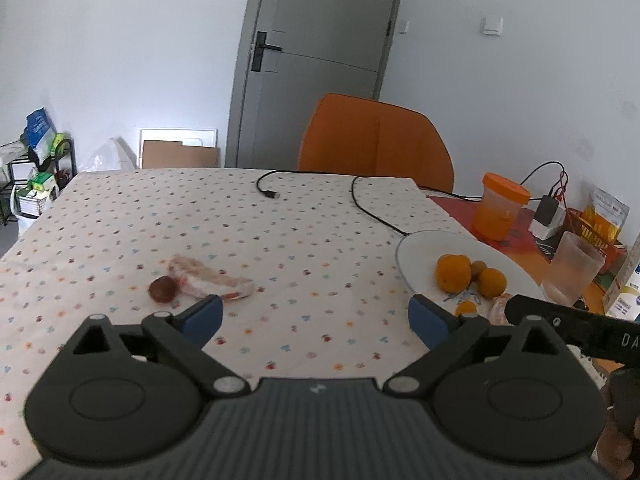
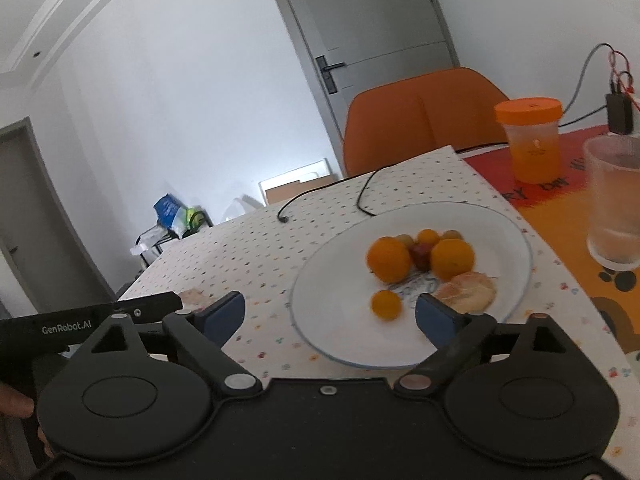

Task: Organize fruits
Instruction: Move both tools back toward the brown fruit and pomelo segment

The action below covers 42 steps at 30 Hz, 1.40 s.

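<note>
Nearest in each wrist view is its own tool, and both are spread wide with nothing between the blue pads. The left tool (image 1: 316, 318) hangs over the dotted tabletop (image 1: 280, 248). The right tool (image 2: 330, 316) hangs at the near rim of the white plate (image 2: 320, 320).

Just beyond the left tool lie a dark red fruit (image 1: 162, 289) and, touching it, a pale pinkish peeled piece (image 1: 208, 280). Both sit well apart from the plate, so these look like the work left.

On the plate, going away from the right tool: 1 small orange fruit (image 2: 386, 305), a pale peeled piece (image 2: 468, 292) beside it, then 2 large oranges (image 2: 390, 260) with a small dark red fruit (image 2: 421, 254) between them. Behind those are 3 smaller round fruits (image 2: 427, 237), too blurred to name. Most of the gathering appears done; I judge the task well past halfway.

Farther off stand a clear glass (image 2: 614, 204) and an orange-lidded jar (image 2: 530, 140). A black cable (image 1: 360, 196) trails there too, and an orange chair (image 1: 376, 140) stands behind.
</note>
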Motion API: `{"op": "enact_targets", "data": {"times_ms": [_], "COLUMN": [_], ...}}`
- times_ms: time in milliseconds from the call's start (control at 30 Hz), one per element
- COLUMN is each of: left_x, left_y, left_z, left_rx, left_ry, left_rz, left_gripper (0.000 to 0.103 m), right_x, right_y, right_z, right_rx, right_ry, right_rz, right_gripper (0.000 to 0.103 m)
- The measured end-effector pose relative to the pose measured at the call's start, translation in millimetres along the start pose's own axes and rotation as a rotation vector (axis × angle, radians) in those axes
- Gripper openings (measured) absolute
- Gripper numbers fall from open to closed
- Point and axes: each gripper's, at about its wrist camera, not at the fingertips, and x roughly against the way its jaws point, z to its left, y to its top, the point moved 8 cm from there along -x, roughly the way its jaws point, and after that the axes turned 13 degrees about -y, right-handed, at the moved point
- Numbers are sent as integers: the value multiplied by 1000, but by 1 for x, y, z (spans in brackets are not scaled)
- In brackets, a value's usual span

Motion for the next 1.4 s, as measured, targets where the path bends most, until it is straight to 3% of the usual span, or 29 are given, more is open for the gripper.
{"op": "enact_targets", "data": {"times_ms": [333,900,1100,1400], "left_x": [25,51,50,36], "left_y": [-4,-4,-4,-4], "left_z": [32,81,89,96], "left_rx": [24,98,116,124], "left_ry": [45,109,119,111], "left_rz": [-21,-45,-49,-45], "left_gripper": [99,99,98,96], "right_x": [-3,-13,-18,-31], "right_y": [-5,-11,-12,-12], "right_z": [35,97,106,111], "right_rx": [54,165,159,183], "right_ry": [6,83,132,135], "right_rz": [20,45,67,83], "right_gripper": [103,103,103,97]}}
